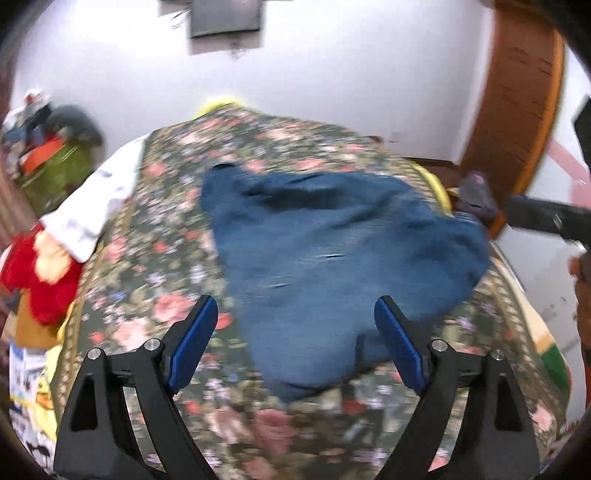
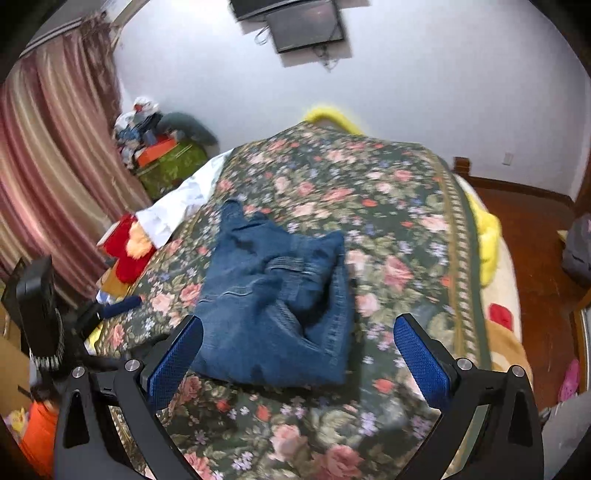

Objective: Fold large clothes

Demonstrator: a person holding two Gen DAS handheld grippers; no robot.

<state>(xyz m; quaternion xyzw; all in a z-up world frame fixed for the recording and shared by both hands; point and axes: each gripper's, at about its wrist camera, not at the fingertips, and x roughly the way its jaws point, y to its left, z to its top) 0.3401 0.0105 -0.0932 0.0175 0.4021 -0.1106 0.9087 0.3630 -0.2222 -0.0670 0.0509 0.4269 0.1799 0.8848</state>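
A pair of blue jeans [image 1: 332, 251] lies folded in a rumpled bundle on the floral bed cover [image 1: 155, 266]. It also shows in the right wrist view [image 2: 273, 306], on the cover [image 2: 388, 206]. My left gripper [image 1: 295, 314] is open and empty, its blue pads on either side of the jeans' near edge, above it. My right gripper [image 2: 299, 332] is open and empty, hovering over the near end of the jeans. The other gripper's body [image 2: 40, 310] shows at the left of the right wrist view.
A white cloth [image 2: 184, 203] and a red plush item [image 2: 125, 251] lie at the bed's left edge. A cluttered green box [image 2: 170, 162] stands by the curtain [image 2: 44, 177]. Yellow bedding [image 2: 484, 240] hangs at the right, above a wooden floor [image 2: 535, 236]. A wall screen [image 2: 306, 26] hangs behind.
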